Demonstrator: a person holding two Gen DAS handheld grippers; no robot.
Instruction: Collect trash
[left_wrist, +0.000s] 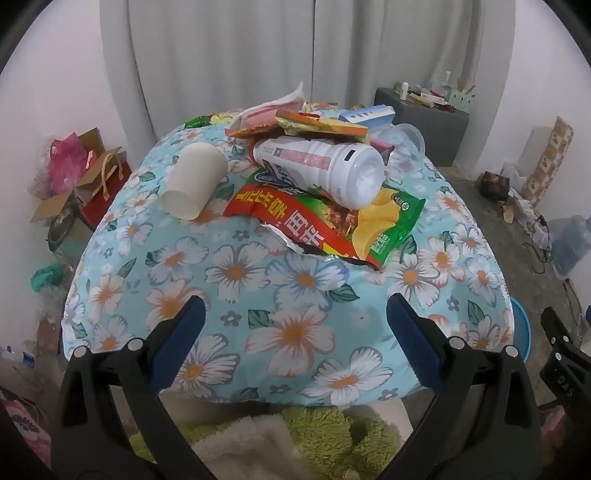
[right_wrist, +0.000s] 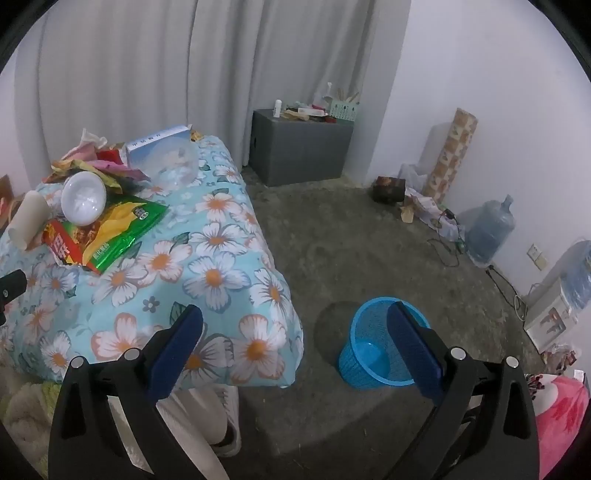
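A heap of trash lies on the floral cloth-covered table (left_wrist: 236, 325): a white paper cup (left_wrist: 194, 181) on its side, a white plastic bottle (left_wrist: 325, 170) lying across a green and red chip bag (left_wrist: 332, 225), and several wrappers (left_wrist: 295, 123) behind. My left gripper (left_wrist: 295, 325) hangs open above the near part of the cloth, well short of the heap. My right gripper (right_wrist: 295, 339) is open too, over the table's right corner (right_wrist: 266, 332), nothing between its pads. A blue mesh waste basket (right_wrist: 373, 350) stands on the floor to the right of the table.
A grey cabinet (right_wrist: 301, 147) with small items stands by the curtain. Water jugs (right_wrist: 489, 229), cables and a patterned roll (right_wrist: 452, 155) line the right wall. Boxes and bags (left_wrist: 85, 177) crowd the floor left of the table. A person's leg and white shoe (right_wrist: 225, 417) show below the table edge.
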